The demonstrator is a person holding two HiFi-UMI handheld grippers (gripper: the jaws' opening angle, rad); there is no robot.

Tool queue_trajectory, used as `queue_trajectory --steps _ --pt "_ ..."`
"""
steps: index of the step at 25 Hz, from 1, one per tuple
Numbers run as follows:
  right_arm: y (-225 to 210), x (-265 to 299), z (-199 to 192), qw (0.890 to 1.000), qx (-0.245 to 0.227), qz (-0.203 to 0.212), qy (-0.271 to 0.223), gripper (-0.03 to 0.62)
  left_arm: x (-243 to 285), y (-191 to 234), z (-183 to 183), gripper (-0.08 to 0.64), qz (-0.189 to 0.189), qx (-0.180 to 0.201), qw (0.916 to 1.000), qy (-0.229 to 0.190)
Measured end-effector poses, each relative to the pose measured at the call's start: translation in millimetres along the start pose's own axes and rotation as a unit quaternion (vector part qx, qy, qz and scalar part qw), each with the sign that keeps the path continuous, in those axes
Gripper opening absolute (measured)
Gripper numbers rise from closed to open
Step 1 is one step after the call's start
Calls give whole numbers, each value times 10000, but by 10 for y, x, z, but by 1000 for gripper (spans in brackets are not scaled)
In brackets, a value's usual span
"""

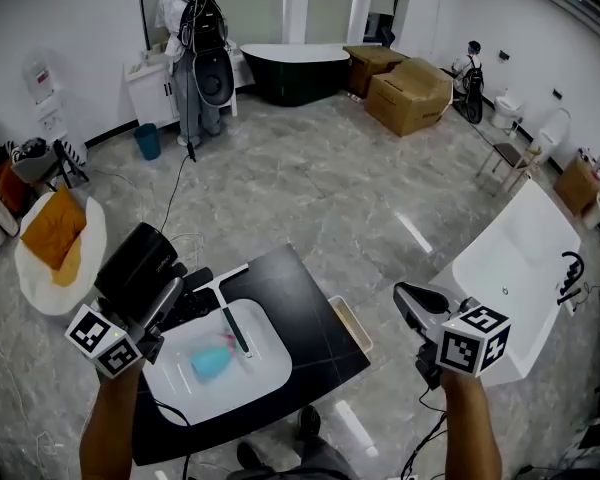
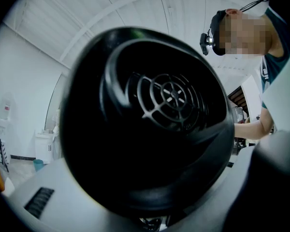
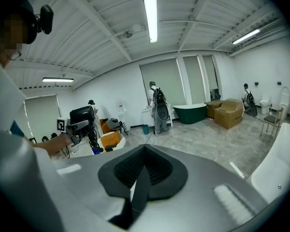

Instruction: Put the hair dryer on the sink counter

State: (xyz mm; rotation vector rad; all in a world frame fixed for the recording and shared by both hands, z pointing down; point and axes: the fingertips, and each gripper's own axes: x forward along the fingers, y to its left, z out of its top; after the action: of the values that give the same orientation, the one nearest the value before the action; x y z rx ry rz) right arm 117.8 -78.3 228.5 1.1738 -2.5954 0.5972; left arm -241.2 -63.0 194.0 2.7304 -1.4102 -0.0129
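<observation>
Well, the black tabletop (image 1: 315, 313) is the biggest thing under the person, with a white basin (image 1: 272, 366) sunk into its left half and a bare dark stretch to the right of it. The hair dryer (image 1: 135, 266) is off the surface, held over the tabletop's far left corner, its grilled end filling the left gripper view. The left gripper (image 1: 173, 296) is pinching it, jaws clamped on the body. The right gripper (image 1: 412, 303) hangs well apart to the right, beside a white bathtub (image 1: 510, 268), jaws pressed together on nothing. A black faucet (image 1: 236, 330) and a small blue thing (image 1: 210, 362) sit at the basin. I'd say the clean way is to carry the dryer past the faucet to the bare stretch, lower it until it rests steady, and only then let go
</observation>
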Motion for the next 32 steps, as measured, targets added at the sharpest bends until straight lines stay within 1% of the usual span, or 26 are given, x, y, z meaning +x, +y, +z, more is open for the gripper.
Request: queue_trajectory --steps 5,13,16,19,24,32 --pt "-86 148 -117 9997 117 18 201 12 92 154 -235 245 76 -342 9993 112" --pt "-175 422 -428 9979 375 67 519 11 114 407 -595 245 251 -765 9966 195" --pt "-173 526 -526 9969 491 85 601 11 118 495 -702 243 283 -869 9956 213" --pt "-169 590 -574 9964 538 100 648 11 131 520 -797 242 291 -806 9958 310" --pt "-233 651 -615 9965 580 88 603 11 224 463 -970 242 204 -465 9969 602" --pt "-294 735 -789 9958 676 158 596 11 408 321 -1290 242 35 -218 9943 1043"
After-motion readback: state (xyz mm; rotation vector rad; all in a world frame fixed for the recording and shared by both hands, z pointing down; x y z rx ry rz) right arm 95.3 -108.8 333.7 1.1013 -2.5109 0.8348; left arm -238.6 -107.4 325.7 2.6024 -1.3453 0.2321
